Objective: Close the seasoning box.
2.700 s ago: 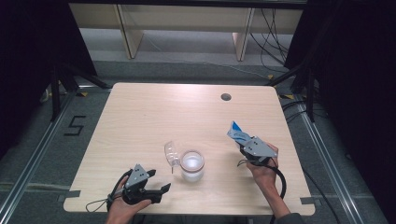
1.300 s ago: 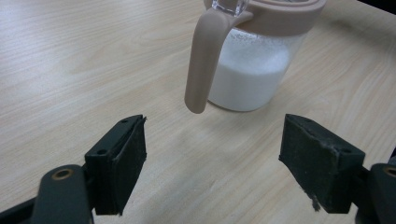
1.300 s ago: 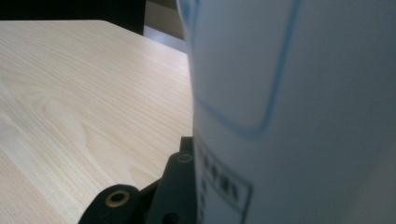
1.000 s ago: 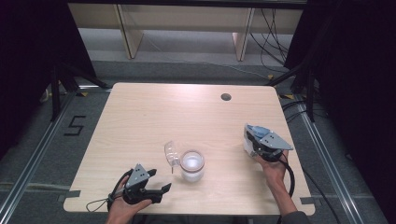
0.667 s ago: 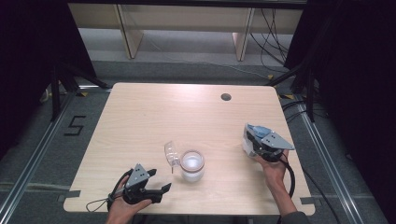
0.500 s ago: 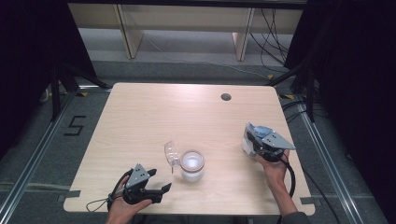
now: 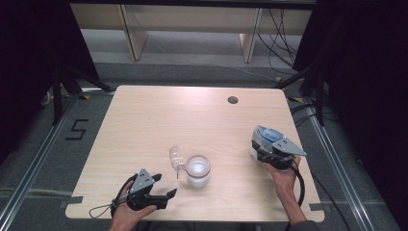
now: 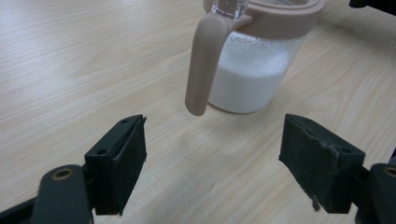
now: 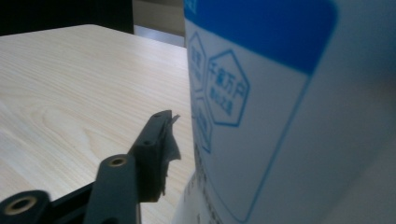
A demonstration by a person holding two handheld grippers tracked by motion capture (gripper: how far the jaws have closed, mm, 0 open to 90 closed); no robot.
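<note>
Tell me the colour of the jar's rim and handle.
Dusty pink-beige; the jar shows it best in the left gripper view.

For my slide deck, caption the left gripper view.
Open left gripper faces a jar of white powder on the wooden table.

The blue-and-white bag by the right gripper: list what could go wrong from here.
1. The right gripper's jaws have just been opening, and a gap shows beside the bag; it stands at the table edge and might slump or tip off.
2. The jar of white powder sits open, lid flipped up; a knock from the open left gripper close by could spill it.
</note>
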